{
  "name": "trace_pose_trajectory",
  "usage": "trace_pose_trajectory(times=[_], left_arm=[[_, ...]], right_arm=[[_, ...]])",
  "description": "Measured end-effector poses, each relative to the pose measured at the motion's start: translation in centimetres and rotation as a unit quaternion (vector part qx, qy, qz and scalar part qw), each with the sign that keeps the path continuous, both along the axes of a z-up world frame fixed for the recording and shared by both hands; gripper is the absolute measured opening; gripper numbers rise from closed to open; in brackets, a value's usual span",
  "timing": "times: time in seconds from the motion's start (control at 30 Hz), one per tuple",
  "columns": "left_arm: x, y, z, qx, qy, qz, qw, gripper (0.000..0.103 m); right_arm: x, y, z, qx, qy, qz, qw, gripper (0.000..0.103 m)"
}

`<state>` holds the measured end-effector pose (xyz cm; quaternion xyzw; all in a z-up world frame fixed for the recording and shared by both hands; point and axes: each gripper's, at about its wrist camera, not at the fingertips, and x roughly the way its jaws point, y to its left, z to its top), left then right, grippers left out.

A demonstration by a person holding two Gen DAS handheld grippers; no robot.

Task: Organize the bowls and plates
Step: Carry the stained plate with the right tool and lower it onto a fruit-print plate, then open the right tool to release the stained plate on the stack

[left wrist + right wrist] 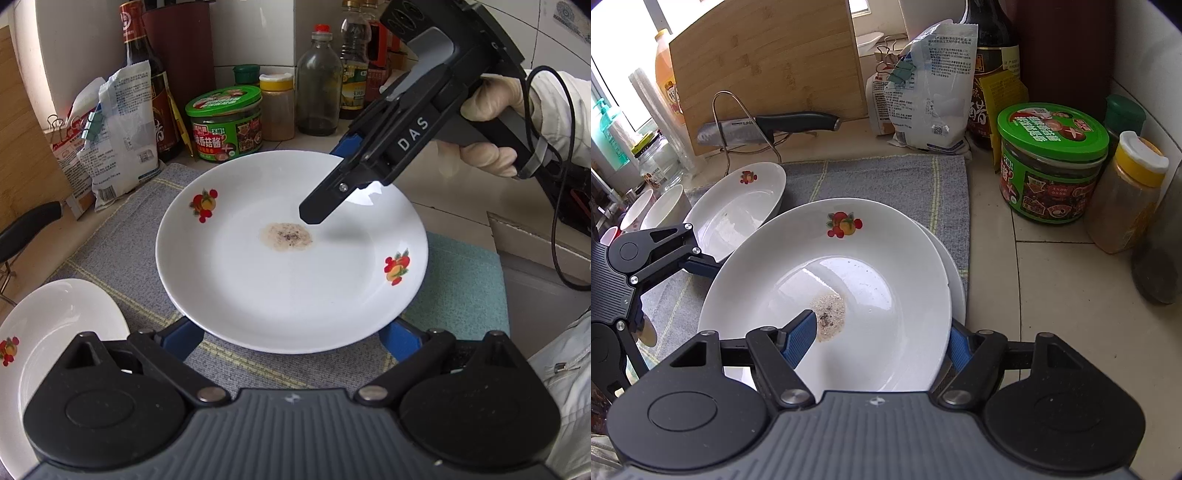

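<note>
My right gripper [882, 339] straddling the stained fruit-print plate's [849, 258] rim, fingers apart, my left gripper [291, 343] spread under its near edge, second plate [738, 206] beside.

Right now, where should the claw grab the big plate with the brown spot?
By its rim. The stained plate is wide and shallow, so only the thin edge fits between fingers. The right claw already straddles the near rim, one finger inside, one outside. It sits on another plate, so lifting straight up seems safest.

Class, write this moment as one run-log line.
stained plate: stacked on second plate | left gripper: open, at rim | right gripper: open, straddling rim
</note>
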<state>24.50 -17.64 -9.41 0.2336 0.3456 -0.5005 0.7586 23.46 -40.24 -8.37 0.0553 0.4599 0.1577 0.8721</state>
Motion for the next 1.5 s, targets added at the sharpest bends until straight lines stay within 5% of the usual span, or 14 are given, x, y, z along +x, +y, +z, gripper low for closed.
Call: trace_pose_trajectory(times=[0.43,0.6,0.73,1.4,1.5], left_arm=[[0.7,0.1,-0.2,0.003,0.013,0.012,0.9998,0.099],[-0.5,-0.5,0.2,-0.004,-0.036,-0.025,0.9990,0.100],[-0.8,-0.7,0.2,-0.006,-0.039,-0.031,0.9988,0.100],[-1.8,0.9,0.9,-0.010,-0.026,0.040,0.9988,0.101],[-1.9,0.9,1.0,-0.015,-0.026,0.044,0.9986,0.101]], right_arm=[[-0.2,0.0,0.5,-0.016,0.004,0.000,1.000,0.078],[-0.6,0.0,0.8,-0.017,0.004,-0.005,1.000,0.078],[-1.0,-0.1,0.8,-0.013,0.005,-0.009,1.000,0.077],[-1.9,0.8,1.0,-0.039,0.009,-0.013,0.999,0.078],[-2.0,1.0,0.9,-0.043,0.016,-0.012,0.999,0.088]])
